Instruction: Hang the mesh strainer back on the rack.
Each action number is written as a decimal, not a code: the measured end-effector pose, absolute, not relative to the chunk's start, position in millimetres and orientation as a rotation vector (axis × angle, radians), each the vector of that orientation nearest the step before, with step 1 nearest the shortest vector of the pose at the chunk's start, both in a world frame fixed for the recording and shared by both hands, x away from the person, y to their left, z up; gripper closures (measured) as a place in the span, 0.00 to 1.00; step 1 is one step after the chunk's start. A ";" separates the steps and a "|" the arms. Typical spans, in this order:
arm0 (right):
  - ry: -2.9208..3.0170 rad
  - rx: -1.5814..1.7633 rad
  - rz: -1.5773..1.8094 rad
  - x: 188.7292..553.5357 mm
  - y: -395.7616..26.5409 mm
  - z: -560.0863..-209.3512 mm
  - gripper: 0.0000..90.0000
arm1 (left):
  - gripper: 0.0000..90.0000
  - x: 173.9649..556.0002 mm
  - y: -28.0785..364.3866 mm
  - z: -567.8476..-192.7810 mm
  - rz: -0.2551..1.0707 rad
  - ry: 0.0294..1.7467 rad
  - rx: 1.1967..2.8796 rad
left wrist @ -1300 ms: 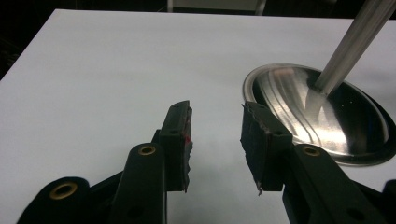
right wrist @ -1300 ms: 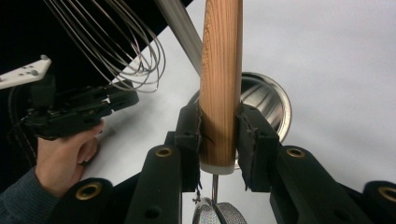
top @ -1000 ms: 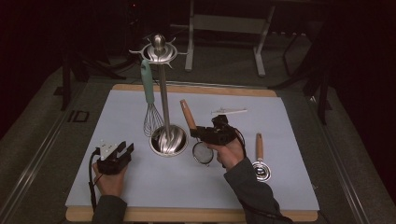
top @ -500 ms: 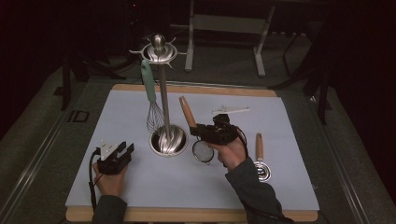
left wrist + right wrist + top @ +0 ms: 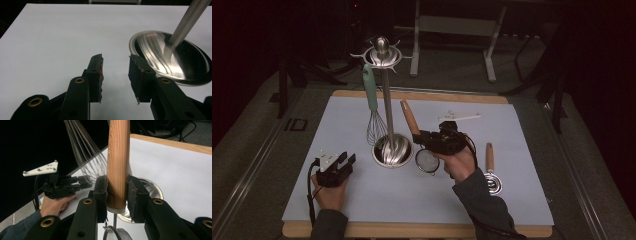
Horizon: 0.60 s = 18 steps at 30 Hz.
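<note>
1. My right gripper (image 5: 117, 192) pinches the strainer (image 5: 427, 161) by its wooden handle, beside the rack (image 5: 387, 105).
2. My left gripper (image 5: 115, 75) rests spread and empty.
3. I should lift steadily and aim the handle's end at a free hook.

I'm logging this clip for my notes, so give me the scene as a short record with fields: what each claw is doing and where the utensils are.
Right claw: shut on the wooden handle of the strainer, mesh end hanging low over the mat
Left claw: open, nothing between the jaws, beside the stand's base
Utensil stand: upright on the white mat
Whisk: hangs from the stand's top
Second wooden-handled utensil: lies flat, right of the person's right hand
White tool: lies at the far side
</note>
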State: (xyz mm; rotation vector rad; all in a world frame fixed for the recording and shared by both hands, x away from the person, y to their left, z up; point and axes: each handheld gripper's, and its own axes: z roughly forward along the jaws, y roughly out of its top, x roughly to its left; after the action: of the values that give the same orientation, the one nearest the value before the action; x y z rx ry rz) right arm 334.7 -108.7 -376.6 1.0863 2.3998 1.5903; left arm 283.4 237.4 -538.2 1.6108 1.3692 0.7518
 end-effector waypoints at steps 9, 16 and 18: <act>2.397 1.051 1.608 332.6 -105.7 -368.6 0.80 | 0.71 283.4 237.1 -538.3 0.751 1.371 1.607; 2.402 1.009 1.622 330.1 -102.9 -363.0 0.80 | 0.71 283.3 237.2 -538.2 0.751 1.371 1.611; 2.402 0.997 1.626 329.6 -102.3 -361.4 0.80 | 0.71 283.3 237.2 -538.2 0.750 1.371 1.610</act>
State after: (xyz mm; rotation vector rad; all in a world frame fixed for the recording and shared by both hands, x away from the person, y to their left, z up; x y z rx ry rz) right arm 329.6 -102.3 -361.4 0.9975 2.4023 1.6256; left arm 283.3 237.2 -538.2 1.6103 1.3713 0.7504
